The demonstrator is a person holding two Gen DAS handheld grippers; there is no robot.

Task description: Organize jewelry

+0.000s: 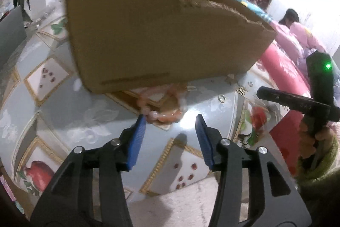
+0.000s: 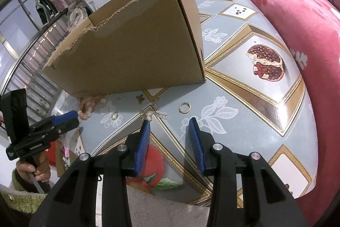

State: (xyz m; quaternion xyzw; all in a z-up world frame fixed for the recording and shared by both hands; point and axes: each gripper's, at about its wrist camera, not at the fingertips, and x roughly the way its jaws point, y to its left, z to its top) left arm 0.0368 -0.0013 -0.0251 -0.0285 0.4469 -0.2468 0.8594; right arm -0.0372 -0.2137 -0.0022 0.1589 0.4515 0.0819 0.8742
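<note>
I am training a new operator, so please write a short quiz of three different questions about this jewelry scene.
1. True or false: the left gripper holds the pink bead bracelet.
2. Multiple choice: where does the gold ring lie? A) inside the cardboard box B) on the tablecloth in front of the box C) between the right gripper fingers
3. Fill in: both grippers are ____ (open or shut).

Key:
1. False; its jaws stand apart and the bracelet lies on the cloth just ahead.
2. B
3. open
</note>
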